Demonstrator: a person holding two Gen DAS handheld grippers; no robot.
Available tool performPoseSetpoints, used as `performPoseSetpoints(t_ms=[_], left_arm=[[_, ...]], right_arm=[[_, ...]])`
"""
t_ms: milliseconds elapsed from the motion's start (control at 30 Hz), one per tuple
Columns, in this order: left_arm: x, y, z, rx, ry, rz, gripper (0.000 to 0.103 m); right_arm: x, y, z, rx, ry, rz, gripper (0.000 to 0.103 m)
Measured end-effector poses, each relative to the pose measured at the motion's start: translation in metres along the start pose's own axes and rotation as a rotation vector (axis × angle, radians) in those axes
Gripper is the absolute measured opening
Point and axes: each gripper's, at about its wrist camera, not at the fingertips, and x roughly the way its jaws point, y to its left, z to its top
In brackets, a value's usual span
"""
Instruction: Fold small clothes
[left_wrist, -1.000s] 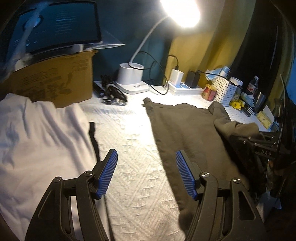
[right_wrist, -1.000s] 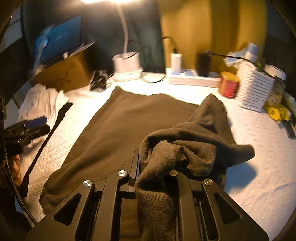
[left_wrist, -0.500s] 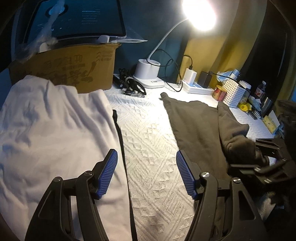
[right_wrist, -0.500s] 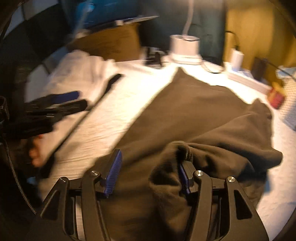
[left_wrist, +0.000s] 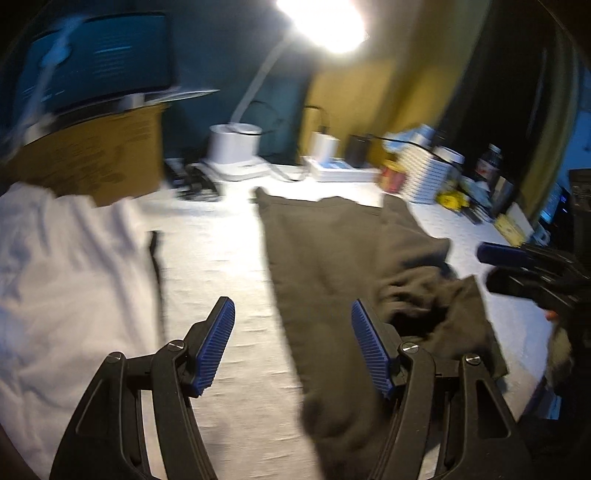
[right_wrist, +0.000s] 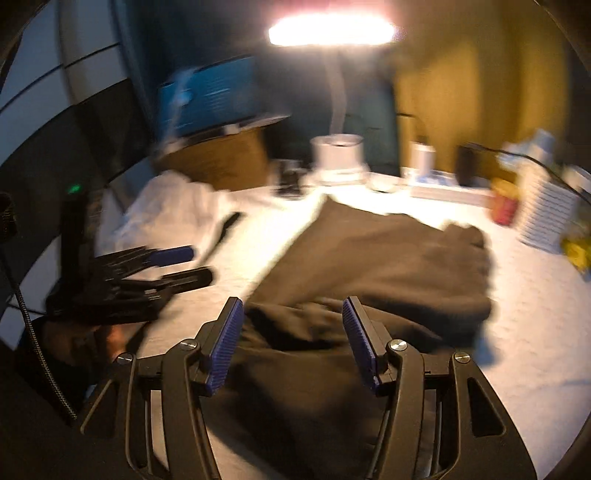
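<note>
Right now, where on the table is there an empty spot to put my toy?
The best bare strip runs between the white cloth and the dark garment. Another bare patch lies right of the garment, before the white basket. The back edge is crowded: lamp base, chargers and cables.

Right gripper: jaws have just been opening; one second back they were clamped on a bunched fold of the dark garment. Cloth now released. The fold lies slumped on the garment's near part, under the spread pads, none pressed between them. Gripper has lifted clear above the garment.
</note>
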Motion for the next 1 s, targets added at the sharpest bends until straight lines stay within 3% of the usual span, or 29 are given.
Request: performPoseSetpoints(t_ms=[200, 533, 567, 600, 667, 733, 833, 1000], left_arm=[[0.019, -0.047, 0.006, 0.07, 0.049, -0.092, 0.066], [0.037, -0.115, 0.002, 0.262, 0.096, -0.219, 0.065], [0.045, -0.117, -0.001, 0.268, 0.121, -0.221, 0.059], [0.051, -0.116, -0.004, 0.262, 0.151, -0.214, 0.031], [0.058, -0.112, -0.01, 0.256, 0.204, -0.189, 0.011], [0.051, -0.105, -0.019, 0.264, 0.209, -0.138, 0.005], [0.039, -0.089, -0.029, 0.23, 0.224, -0.077, 0.005], [0.02, -0.077, -0.045, 0.201, 0.268, -0.046, 0.005]], right_arm=[[-0.023, -0.068, -0.027, 0.141, 0.002, -0.149, 0.059], [-0.035, -0.115, -0.072, 0.259, 0.021, -0.176, 0.059], [-0.036, -0.116, -0.074, 0.261, 0.019, -0.172, 0.059], [-0.037, -0.118, -0.075, 0.264, 0.017, -0.168, 0.059], [-0.037, -0.118, -0.077, 0.264, 0.013, -0.159, 0.059], [-0.036, -0.118, -0.08, 0.263, 0.013, -0.157, 0.059], [-0.03, -0.121, -0.083, 0.271, 0.02, -0.145, 0.059], [-0.021, -0.122, -0.083, 0.259, 0.04, -0.13, 0.059]])
